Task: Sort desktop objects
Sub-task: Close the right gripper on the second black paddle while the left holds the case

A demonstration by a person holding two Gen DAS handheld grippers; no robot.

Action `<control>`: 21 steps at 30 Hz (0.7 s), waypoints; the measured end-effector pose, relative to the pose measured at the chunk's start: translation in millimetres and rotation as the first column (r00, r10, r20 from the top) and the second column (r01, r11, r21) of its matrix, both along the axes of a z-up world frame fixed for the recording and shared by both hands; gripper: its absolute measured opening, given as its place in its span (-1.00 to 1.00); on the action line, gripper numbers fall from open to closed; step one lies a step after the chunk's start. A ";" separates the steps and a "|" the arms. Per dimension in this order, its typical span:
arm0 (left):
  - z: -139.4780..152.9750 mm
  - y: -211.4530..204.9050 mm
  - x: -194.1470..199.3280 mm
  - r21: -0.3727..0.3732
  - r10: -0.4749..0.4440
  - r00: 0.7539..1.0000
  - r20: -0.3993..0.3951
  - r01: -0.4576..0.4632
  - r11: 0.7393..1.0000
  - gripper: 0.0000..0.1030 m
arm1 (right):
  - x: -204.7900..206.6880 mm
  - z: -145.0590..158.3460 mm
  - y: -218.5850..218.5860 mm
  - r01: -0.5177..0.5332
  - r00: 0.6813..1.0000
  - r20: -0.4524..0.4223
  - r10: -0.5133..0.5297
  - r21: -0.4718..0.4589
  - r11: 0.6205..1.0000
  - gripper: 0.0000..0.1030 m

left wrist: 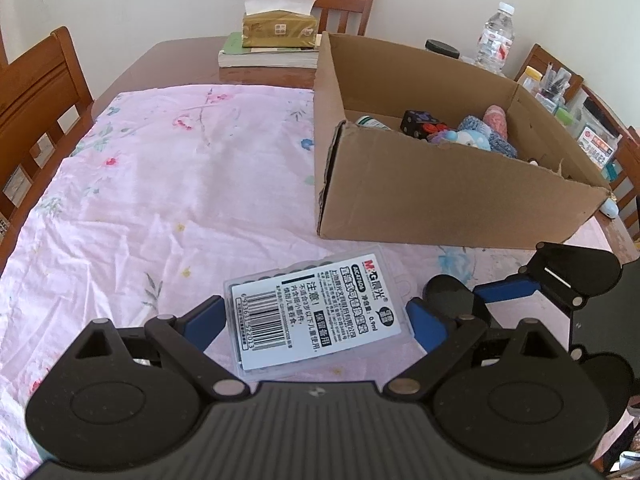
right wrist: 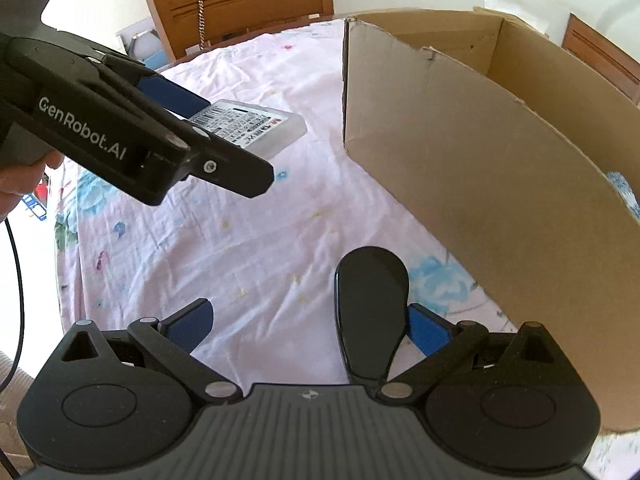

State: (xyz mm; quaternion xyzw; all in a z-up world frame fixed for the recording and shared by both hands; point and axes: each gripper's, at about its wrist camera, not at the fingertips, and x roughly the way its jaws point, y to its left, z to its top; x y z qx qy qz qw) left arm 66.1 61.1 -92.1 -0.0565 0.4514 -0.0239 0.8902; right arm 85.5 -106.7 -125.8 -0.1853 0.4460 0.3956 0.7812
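A clear plastic case with a white barcode label sits between the blue pads of my left gripper, which presses on both of its short sides. In the right wrist view the case juts out of the left gripper above the cloth. My right gripper stands wide open. A glossy black oval object lies between its fingers, against the right pad and far from the left one. The open cardboard box stands just beyond, holding a black dotted cube and a crocheted toy.
A pink floral cloth covers the wooden table. A tissue box on books stands at the far edge, with a water bottle and cluttered containers behind the box. Wooden chairs surround the table.
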 end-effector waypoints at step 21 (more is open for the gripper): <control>3.7 17.8 -11.8 -0.022 -0.053 0.998 0.018 0.053 0.998 0.85 | -23.7 15.7 9.0 0.066 0.988 -0.146 -0.057 0.060 0.996 1.00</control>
